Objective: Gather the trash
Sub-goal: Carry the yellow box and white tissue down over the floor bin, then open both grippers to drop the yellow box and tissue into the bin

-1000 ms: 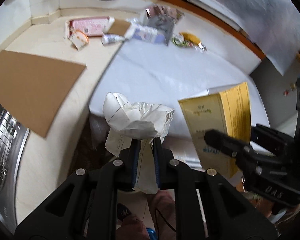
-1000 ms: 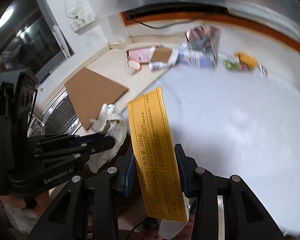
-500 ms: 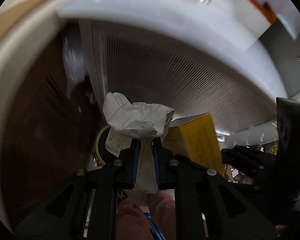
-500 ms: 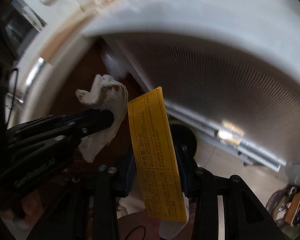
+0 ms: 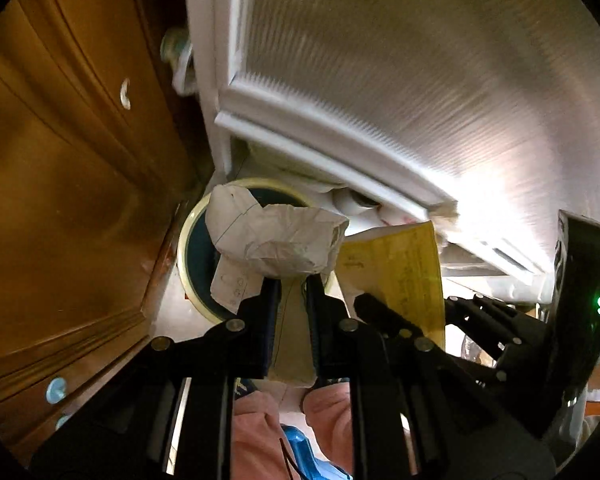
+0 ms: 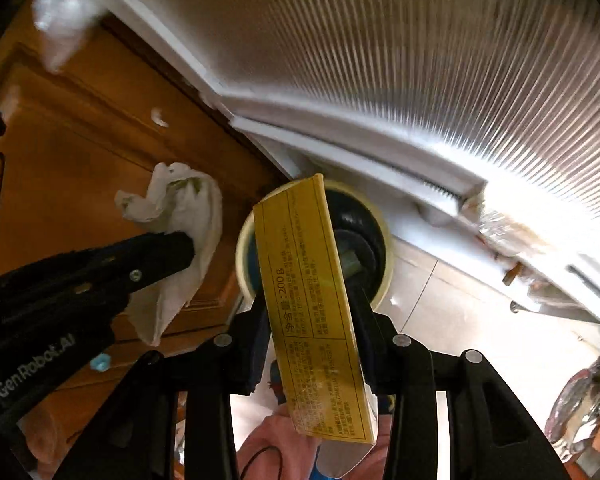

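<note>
My left gripper (image 5: 290,292) is shut on a crumpled white paper (image 5: 276,240), which hangs over a round cream-rimmed bin (image 5: 182,248) with a dark inside on the floor. Right beside it, my right gripper (image 6: 308,304) points down with a long yellow box (image 6: 300,264) upright between its pads. Its jaws are opening slightly, but the box still sits between them, over the same bin (image 6: 386,256). In the right wrist view the left gripper (image 6: 188,248) and its paper (image 6: 188,208) are at the left. The box (image 5: 400,272) also shows in the left wrist view.
A brown wooden cabinet front (image 5: 60,200) stands to the left of the bin. A white ribbed panel (image 5: 420,80) rises behind it. Pale floor tiles (image 6: 440,300) lie to the right. The person's pink-clad legs (image 5: 256,432) are below the grippers.
Both grippers have dropped from above the countertop to low beside the cabinet, over the bin on the floor. Each still carries its item.
</note>
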Available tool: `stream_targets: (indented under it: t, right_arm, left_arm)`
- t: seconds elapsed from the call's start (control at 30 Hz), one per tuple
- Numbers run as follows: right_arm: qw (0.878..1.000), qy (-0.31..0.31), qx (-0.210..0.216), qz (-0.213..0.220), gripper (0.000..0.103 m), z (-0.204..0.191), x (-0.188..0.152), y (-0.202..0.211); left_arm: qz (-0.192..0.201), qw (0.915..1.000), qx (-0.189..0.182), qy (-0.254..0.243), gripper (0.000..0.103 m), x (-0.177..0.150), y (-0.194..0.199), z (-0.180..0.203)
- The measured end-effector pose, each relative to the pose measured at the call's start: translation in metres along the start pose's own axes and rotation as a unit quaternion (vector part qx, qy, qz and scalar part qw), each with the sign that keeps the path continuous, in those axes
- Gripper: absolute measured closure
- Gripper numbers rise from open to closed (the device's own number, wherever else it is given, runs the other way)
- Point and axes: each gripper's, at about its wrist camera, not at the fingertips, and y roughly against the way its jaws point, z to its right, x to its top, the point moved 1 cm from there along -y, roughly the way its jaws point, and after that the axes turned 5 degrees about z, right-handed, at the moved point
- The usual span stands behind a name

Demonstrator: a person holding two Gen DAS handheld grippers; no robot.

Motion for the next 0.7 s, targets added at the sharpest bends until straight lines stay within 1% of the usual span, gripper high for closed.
stream_targets:
  t: [0.13, 0.2, 0.37, 0.4, 0.43, 0.5, 0.57, 0.6, 0.7]
  right_arm:
    - [1.0, -0.01, 0.001, -0.011, 0.064, 0.009, -0.001, -0.04]
    - [1.0, -0.011, 0.002, -0.012, 0.064, 0.012, -0.003, -0.053]
    - [1.0, -0.01, 0.003, -0.008, 0.062, 0.018, -0.006, -0.074]
    - [1.0, -0.011, 0.003, -0.009, 0.062, 0.023, 0.006, -0.077]
    - [1.0, -0.011, -0.001, -0.008, 0.062, 0.023, 0.007, -0.081]
    - [1.0, -0.012, -0.003, -0.005, 0.057, 0.025, 0.009, -0.084]
    - [1.0, -0.012, -0.006, -0.007, 0.055, 0.026, 0.014, -0.086]
    - [1.0, -0.013, -0.006, -0.008, 0.054, 0.027, 0.024, -0.088]
    - [1.0, -0.018, -0.012, -0.008, 0.054, 0.03, 0.027, -0.087]
  left_arm:
    - [-0.014, 0.9998, 0.009, 0.008, 0.091, -0.007, -0.033, -0.014]
    - [-0.018, 0.9997, 0.011, 0.008, 0.09, -0.006, -0.044, -0.019]
    - [-0.025, 0.9995, 0.021, -0.003, 0.089, -0.009, -0.06, -0.021]
    - [-0.029, 0.9994, 0.021, -0.003, 0.088, -0.01, -0.063, -0.022]
    - [-0.031, 0.9993, 0.02, -0.003, 0.087, -0.01, -0.064, -0.022]
    - [-0.033, 0.9992, 0.022, -0.004, 0.081, -0.01, -0.071, -0.025]
    - [-0.033, 0.9991, 0.024, -0.007, 0.07, -0.009, -0.073, -0.025]
    - [-0.034, 0.999, 0.028, -0.007, 0.068, -0.009, -0.074, -0.025]
    - [-0.037, 0.9985, 0.039, -0.001, 0.052, -0.009, -0.076, -0.026]
